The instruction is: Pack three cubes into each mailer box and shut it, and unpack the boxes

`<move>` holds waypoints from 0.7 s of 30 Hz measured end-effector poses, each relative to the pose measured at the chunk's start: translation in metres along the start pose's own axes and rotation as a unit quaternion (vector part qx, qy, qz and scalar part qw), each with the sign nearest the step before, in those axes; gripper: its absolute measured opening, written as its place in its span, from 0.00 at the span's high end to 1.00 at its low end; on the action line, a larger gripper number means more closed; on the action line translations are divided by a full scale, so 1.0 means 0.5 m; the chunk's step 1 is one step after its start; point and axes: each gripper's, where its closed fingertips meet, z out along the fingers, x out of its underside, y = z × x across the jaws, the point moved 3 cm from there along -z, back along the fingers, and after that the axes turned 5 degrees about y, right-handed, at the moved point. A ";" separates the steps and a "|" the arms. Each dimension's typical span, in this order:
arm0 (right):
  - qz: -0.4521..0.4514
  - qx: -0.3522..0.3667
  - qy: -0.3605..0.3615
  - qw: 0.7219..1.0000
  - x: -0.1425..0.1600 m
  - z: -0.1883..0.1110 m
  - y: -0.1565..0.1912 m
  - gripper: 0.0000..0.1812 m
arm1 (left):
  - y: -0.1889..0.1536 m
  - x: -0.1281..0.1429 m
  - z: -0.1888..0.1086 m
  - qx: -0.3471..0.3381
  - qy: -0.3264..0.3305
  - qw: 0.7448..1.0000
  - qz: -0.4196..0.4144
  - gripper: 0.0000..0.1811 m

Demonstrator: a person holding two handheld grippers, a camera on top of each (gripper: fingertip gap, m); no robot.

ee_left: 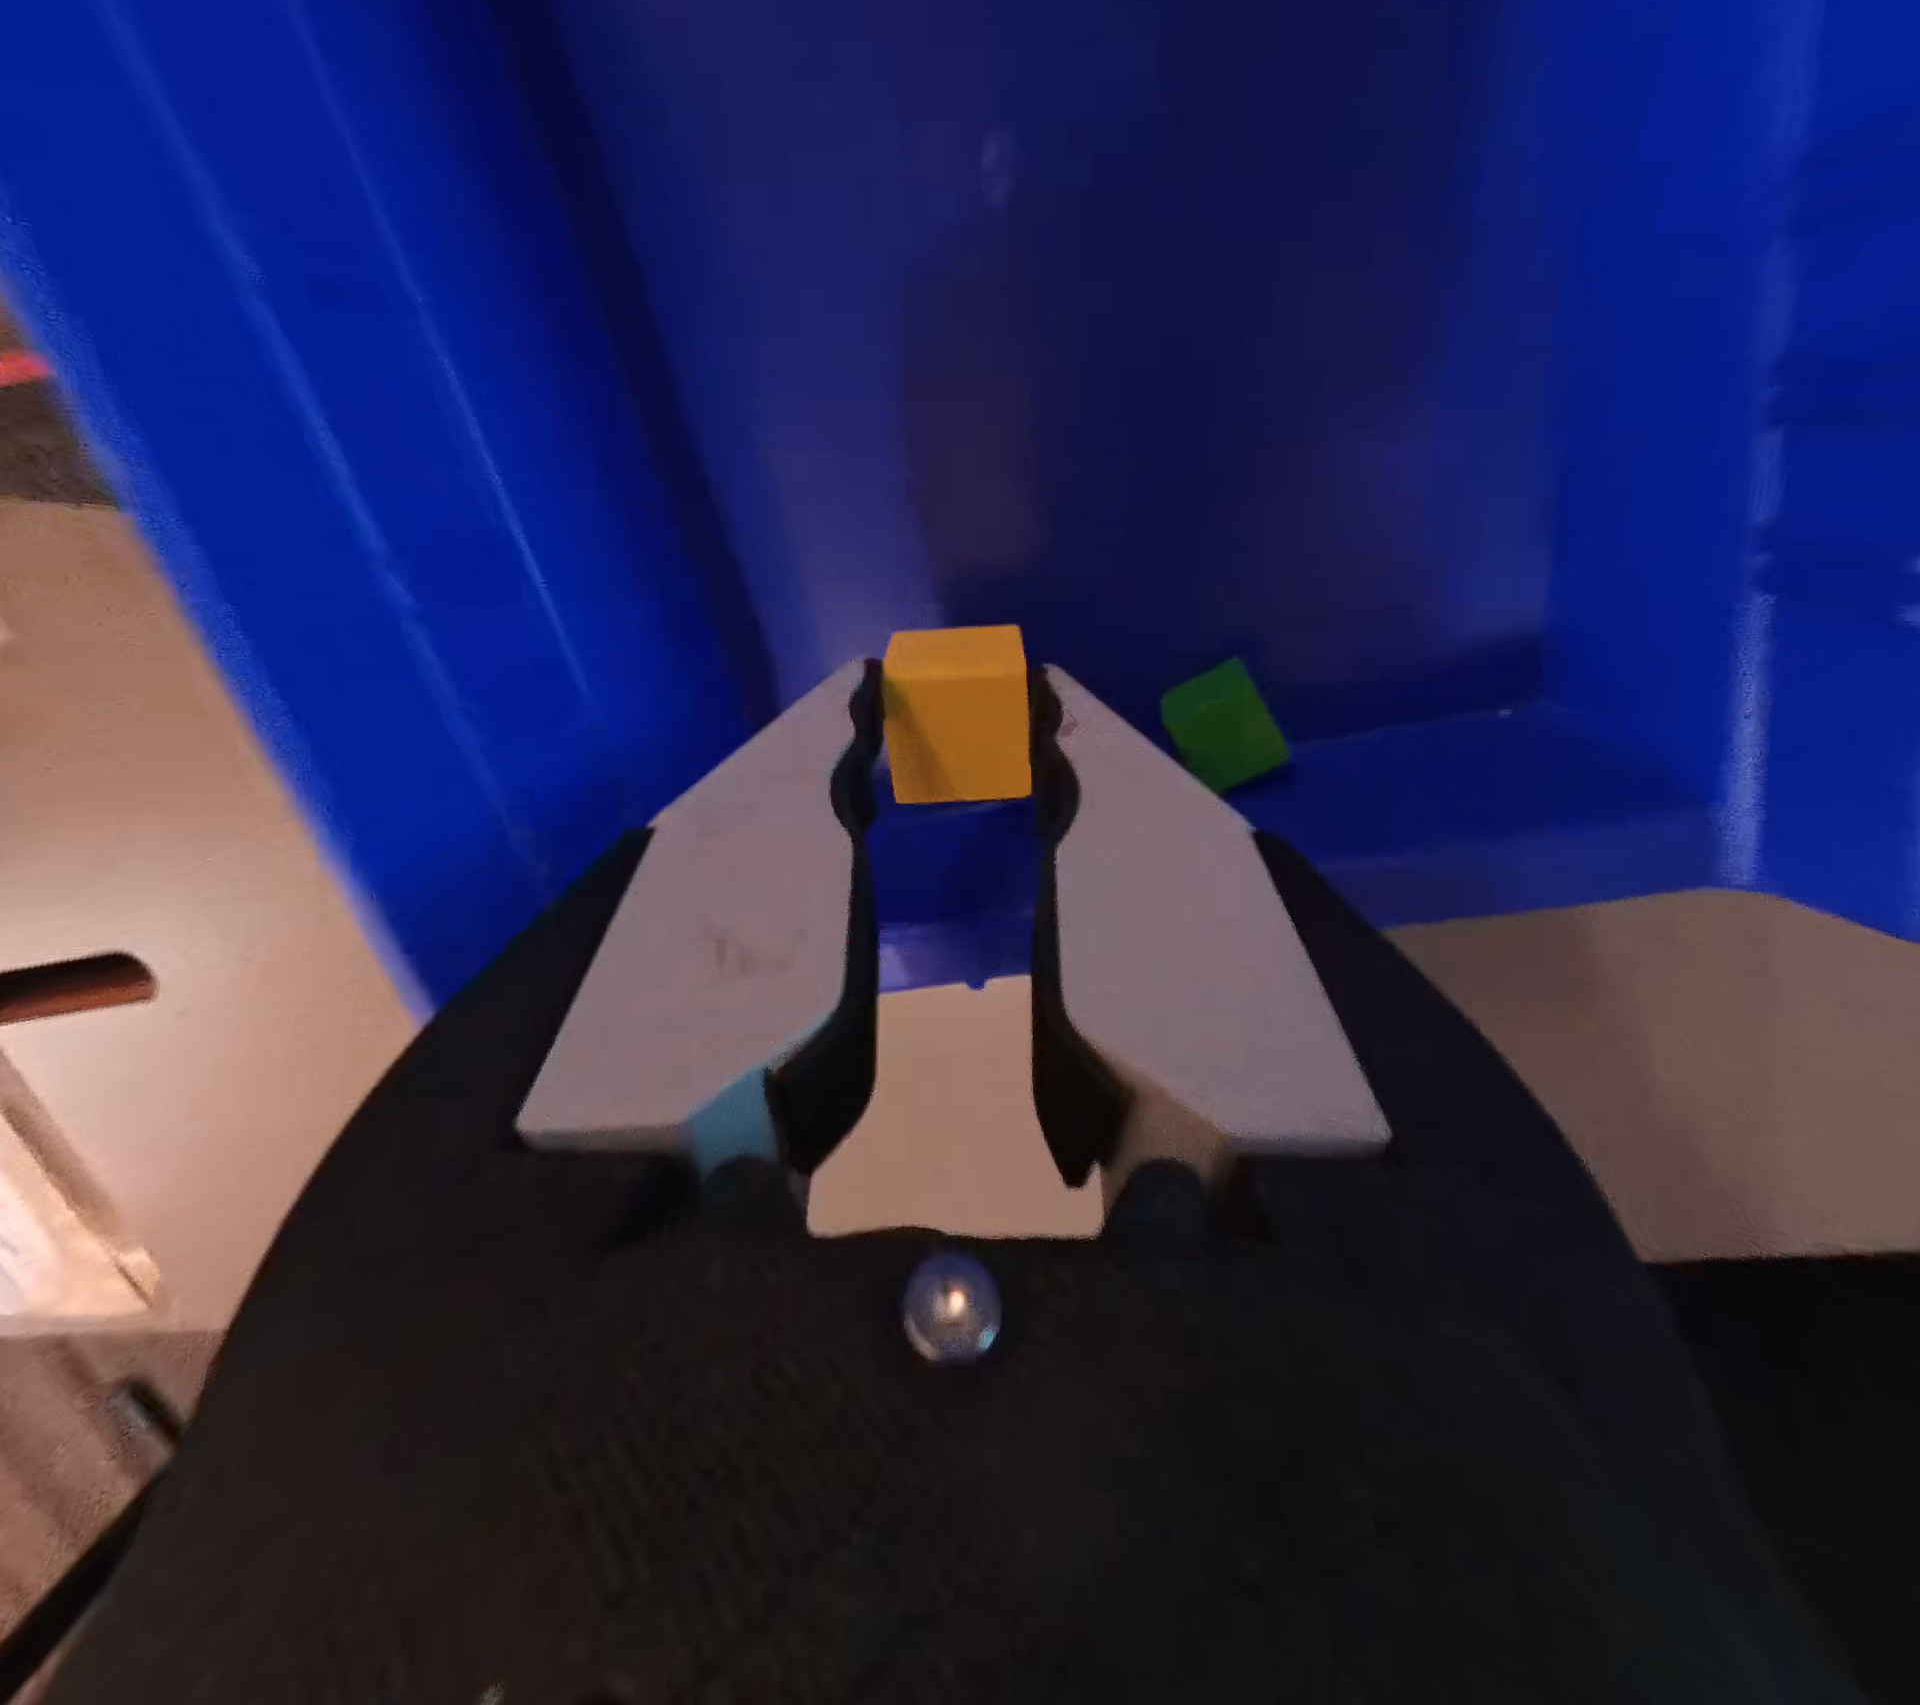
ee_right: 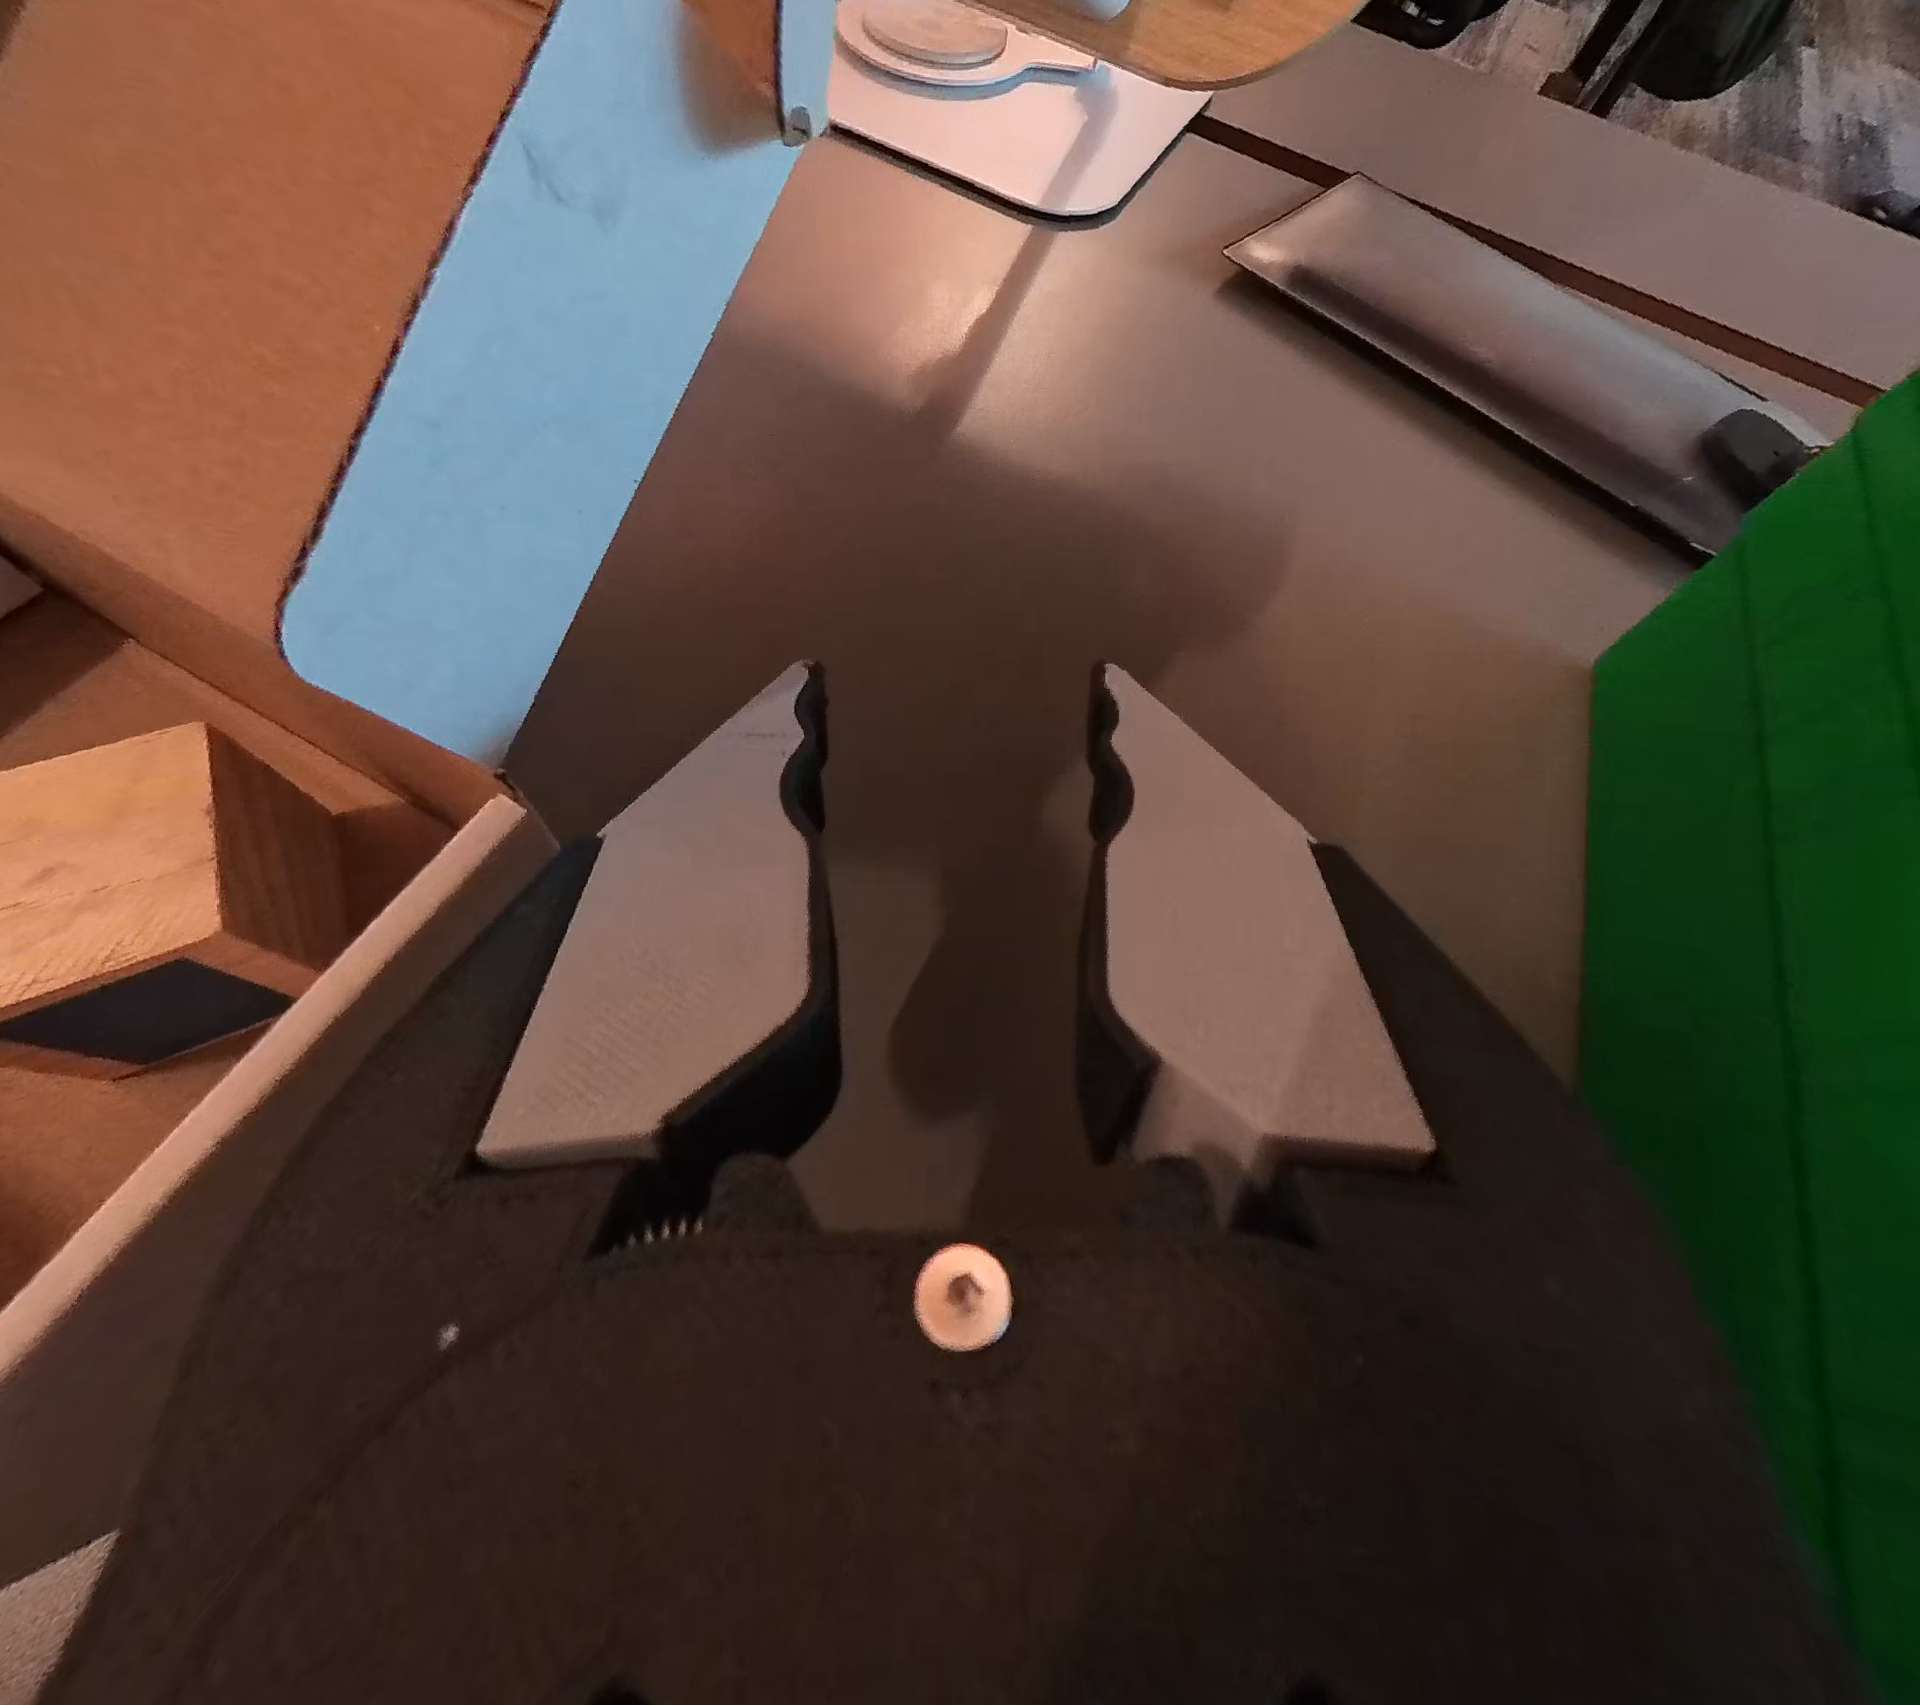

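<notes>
In the left wrist view my left gripper [ee_left: 956,720] is shut on a yellow cube [ee_left: 956,710] and holds it inside a blue bin [ee_left: 727,221], above the bin's floor. A green cube [ee_left: 1224,722] lies tilted on the bin floor just to the right of it. In the right wrist view my right gripper [ee_right: 956,741] is open and empty above the dark table [ee_right: 987,429]. An open cardboard mailer box [ee_right: 260,959] stands to its left, lid up, with a pale blue side flap [ee_right: 520,408]. A wooden block [ee_right: 114,855] lies inside the box.
A green bin wall [ee_right: 1766,928] stands close on the right of my right gripper. A flat black tray [ee_right: 1507,346] lies at the far right of the table. A white stand base [ee_right: 997,117] is at the back. Pale cardboard [ee_left: 1621,1063] shows beside the blue bin. Across from one pair of fingers to the other is roughly 65 cm. The wooden block [ee_right: 114,855] lies some 11 cm from my right tips, 50 cm from my left tips.
</notes>
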 end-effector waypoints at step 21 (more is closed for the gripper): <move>0.002 0.001 -0.005 1.000 0.000 -0.004 -0.005 0.75 | -0.687 -0.068 -0.374 0.067 -0.261 0.849 0.455 0.86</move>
